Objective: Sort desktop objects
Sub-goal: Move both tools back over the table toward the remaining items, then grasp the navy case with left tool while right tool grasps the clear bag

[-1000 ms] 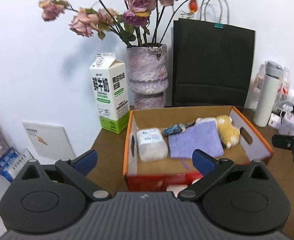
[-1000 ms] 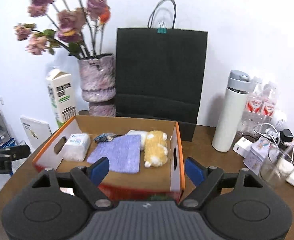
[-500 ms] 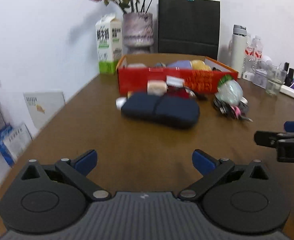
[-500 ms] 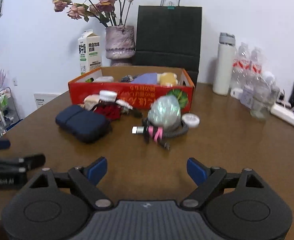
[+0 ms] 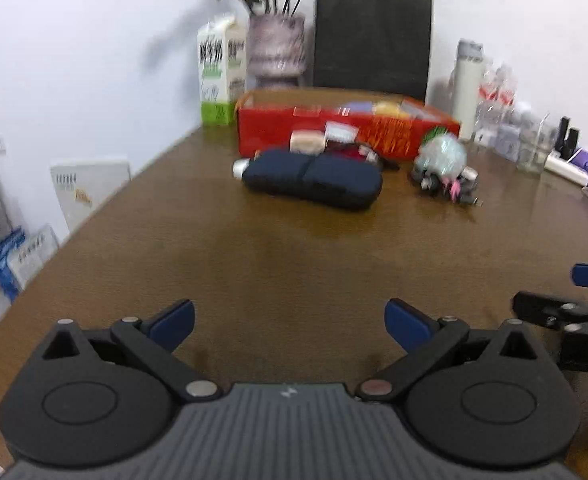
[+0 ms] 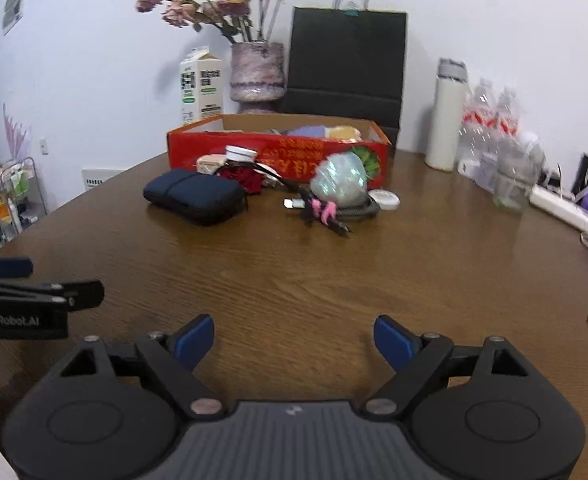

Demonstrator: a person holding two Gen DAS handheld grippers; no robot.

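Observation:
A red cardboard box (image 5: 346, 128) (image 6: 277, 152) stands at the far side of the brown table, holding a purple cloth and a yellow plush. In front of it lie a dark blue pouch (image 5: 314, 178) (image 6: 193, 196), a shiny iridescent ball (image 5: 440, 154) (image 6: 342, 180) on a coiled cable with pink ties (image 6: 326, 210), a small white-capped jar (image 6: 239, 154) and a white round tin (image 6: 386, 200). My left gripper (image 5: 289, 322) hovers open over bare table near the front edge. My right gripper (image 6: 294, 338) is open too, beside it, nothing between its fingers.
Behind the box stand a milk carton (image 6: 201, 84), a vase of dried roses (image 6: 257, 72) and a black paper bag (image 6: 348, 64). A white flask (image 6: 448, 120), water bottles, a glass (image 6: 512, 178) and a power strip (image 6: 562, 208) line the right side.
Both grippers pulled back from over the box and sank toward the table's near edge; box and loose objects now sit far ahead. Both stayed open and empty.

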